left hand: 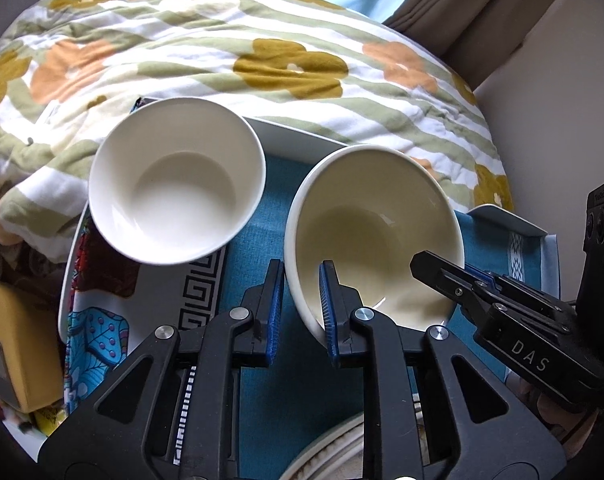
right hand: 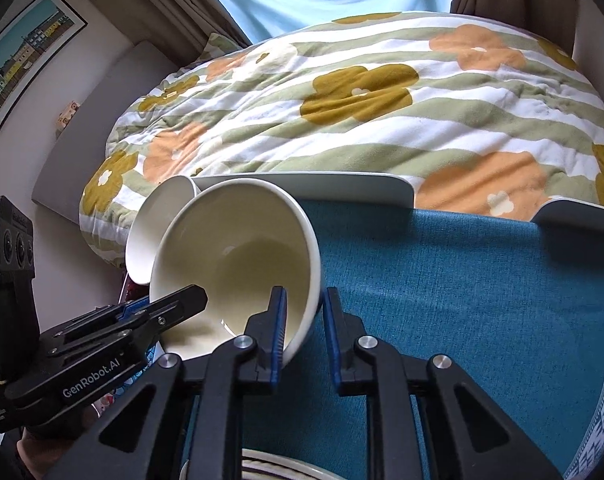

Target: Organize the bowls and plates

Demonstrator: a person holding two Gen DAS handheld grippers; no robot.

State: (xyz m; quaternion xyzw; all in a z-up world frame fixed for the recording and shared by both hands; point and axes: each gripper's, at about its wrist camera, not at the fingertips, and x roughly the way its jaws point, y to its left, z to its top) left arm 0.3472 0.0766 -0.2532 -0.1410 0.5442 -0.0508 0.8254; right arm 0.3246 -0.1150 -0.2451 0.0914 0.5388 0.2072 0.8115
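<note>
A cream bowl [left hand: 376,236] is tilted above the teal cloth [left hand: 261,360]. My left gripper [left hand: 301,312] straddles its near-left rim, one blue pad inside and one outside. My right gripper [right hand: 304,332] straddles its near-right rim [right hand: 302,336] the same way and shows at the right of the left wrist view [left hand: 454,276]. The left gripper shows at the left of the right wrist view [right hand: 173,300]. A second white bowl [left hand: 177,180] sits just left of the cream bowl; in the right wrist view it [right hand: 157,220] is half hidden behind the cream bowl [right hand: 237,264].
A white tray rim [right hand: 322,186] runs behind the bowls. A flowered quilt [left hand: 261,60] lies beyond it. A patterned plate [left hand: 326,456] peeks out below the left gripper. A colourful printed cloth [left hand: 93,340] and a yellow box [left hand: 17,340] lie at the left.
</note>
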